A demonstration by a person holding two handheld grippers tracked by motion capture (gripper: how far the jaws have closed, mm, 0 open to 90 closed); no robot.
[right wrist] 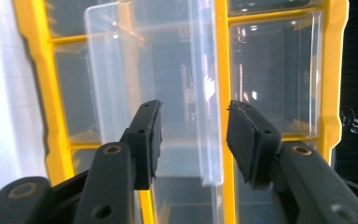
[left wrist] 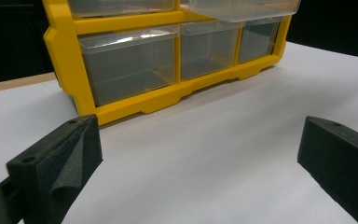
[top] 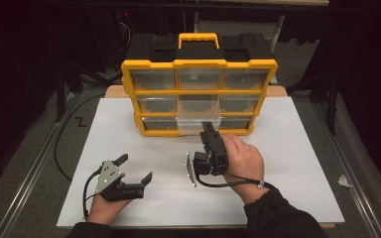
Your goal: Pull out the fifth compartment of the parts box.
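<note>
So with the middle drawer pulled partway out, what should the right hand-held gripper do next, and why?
Probably back straight off. The right hand-held gripper has its jaws apart around the front lip of the clear drawer, not pressing it, and the drawer juts out of the yellow organizer. Withdrawing avoids snagging it.

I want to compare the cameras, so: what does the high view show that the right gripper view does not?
High view alone: the organizer's handle, the person's hands, the left tongs lying open on the white table, and all nine drawers.

Right gripper view alone: a close look at the right tongs, pads apart on either side of the front lip of the drawer, not pressing it.

Both: the yellow organizer and the clear middle drawer pulled partly out.
</note>
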